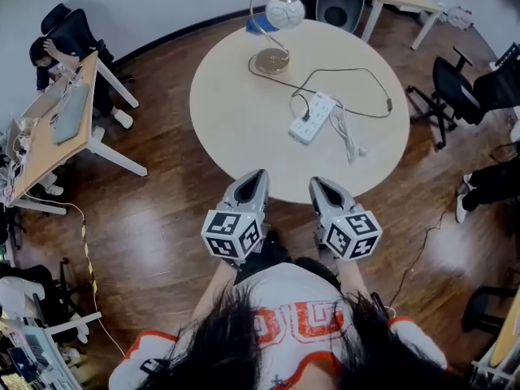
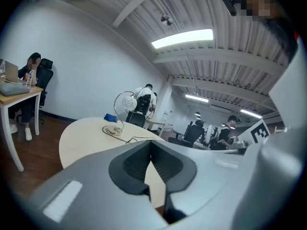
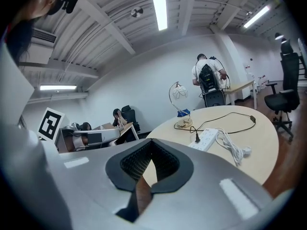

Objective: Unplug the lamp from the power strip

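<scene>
Since the lamp's [image 1: 272, 31] plug [image 1: 306, 114] sits in the power strip [image 1: 314, 118] mid-table [image 1: 236, 120], we hold left gripper [image 1: 259, 174] and right gripper [image 1: 316, 182] clenched, empty, well short of it.
</scene>
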Available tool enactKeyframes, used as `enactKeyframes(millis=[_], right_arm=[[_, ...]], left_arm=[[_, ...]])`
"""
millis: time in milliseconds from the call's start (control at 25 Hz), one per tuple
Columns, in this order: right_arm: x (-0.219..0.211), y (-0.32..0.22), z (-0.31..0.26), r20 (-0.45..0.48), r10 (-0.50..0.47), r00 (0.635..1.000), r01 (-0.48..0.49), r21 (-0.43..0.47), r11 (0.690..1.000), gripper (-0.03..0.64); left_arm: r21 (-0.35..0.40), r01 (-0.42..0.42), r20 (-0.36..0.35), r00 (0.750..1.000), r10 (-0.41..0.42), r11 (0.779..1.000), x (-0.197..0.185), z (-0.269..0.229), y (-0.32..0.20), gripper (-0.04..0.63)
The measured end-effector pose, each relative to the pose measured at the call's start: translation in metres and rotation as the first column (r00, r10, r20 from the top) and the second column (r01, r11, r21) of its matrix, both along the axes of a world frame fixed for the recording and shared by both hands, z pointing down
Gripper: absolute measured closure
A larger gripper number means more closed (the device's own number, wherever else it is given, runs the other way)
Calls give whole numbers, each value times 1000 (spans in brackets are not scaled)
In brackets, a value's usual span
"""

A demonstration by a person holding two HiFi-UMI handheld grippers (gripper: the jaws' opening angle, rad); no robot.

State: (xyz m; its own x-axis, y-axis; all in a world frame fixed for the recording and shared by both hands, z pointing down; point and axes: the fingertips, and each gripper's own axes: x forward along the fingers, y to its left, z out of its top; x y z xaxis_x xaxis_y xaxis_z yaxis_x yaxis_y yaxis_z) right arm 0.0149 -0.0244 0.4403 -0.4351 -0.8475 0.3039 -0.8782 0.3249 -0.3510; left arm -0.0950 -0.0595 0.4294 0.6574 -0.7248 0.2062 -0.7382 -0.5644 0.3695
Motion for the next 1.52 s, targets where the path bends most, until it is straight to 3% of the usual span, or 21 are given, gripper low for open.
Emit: enactKeyframes(millis=[320,640,880,1120,1360,1520], right_arm=[[6,-14,-1,-42,38,998,-39,-26,999,617],[26,-30,6,-12,84,996,-84,-39,996,617],[44,-60,14,-13,41,999,-42,-53,998,615],[54,-92,18,-27,-28,999,27,-59,998,615],[70,-121,34,-49,-86,995,82,-83,993,615],[75,-138,51,-134,-136,982,125,-89,988,615]], left_arm=[[-23,-49,-29,998,49,999,10,4,-27,595],[-53,-60,-8,998,60,997,21,10,-46,595],[-80,-65,10,998,66,995,41,32,-68,595],[-176,-68,-58,997,59,982,61,75,-87,595],[-126,-112,7,994,114,986,92,101,-108,595],[-161,-147,69,985,160,976,112,130,-115,595]])
